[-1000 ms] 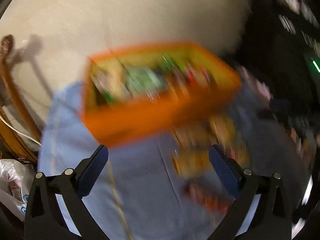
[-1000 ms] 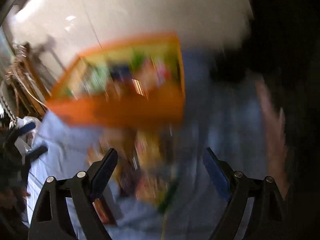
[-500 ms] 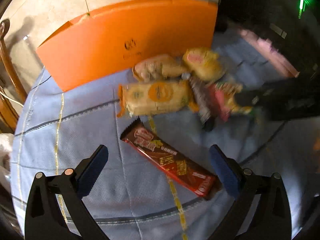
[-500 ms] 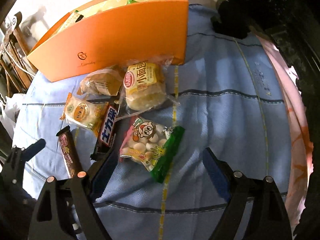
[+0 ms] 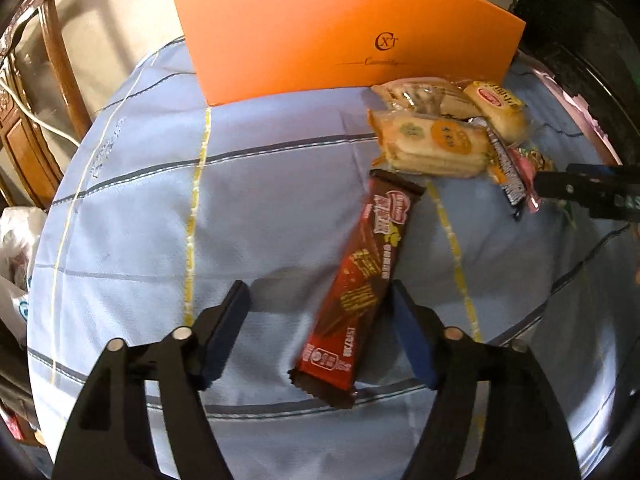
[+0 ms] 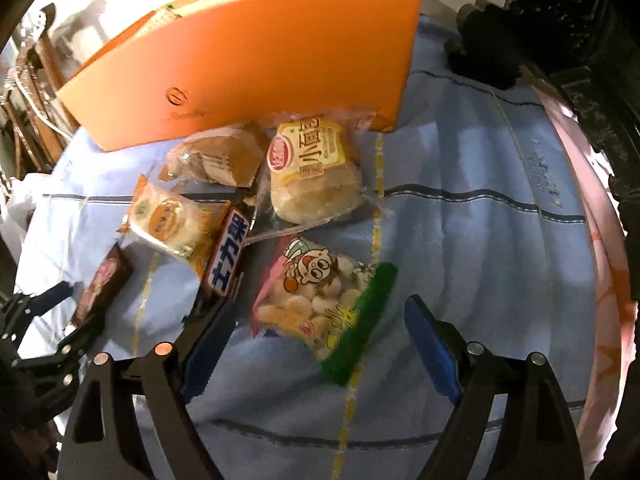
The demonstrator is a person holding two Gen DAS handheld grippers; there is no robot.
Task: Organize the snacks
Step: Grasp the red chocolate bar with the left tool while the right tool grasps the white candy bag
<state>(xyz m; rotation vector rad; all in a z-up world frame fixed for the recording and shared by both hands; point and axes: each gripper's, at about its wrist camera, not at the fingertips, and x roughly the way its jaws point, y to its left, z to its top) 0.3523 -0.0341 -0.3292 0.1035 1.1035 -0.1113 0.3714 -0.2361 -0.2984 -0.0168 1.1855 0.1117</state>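
Grippers both tilt steeply down at the bench. Left gripper (image 5: 320, 316) jaws are closing around the brown wafer bar (image 5: 360, 284), pads not pressing yet. Right gripper (image 6: 316, 340) jaws gape over the green-edged puff bag (image 6: 320, 304). Orange box (image 5: 344, 32) behind, marked "CXT". Bun packs crowd beside.

We note dim, warm light with glare on the snack wrappers (image 6: 308, 168). Fisheye bending darkens the corners; the tablecloth (image 5: 260, 208) carries soft shadows and slight blur.
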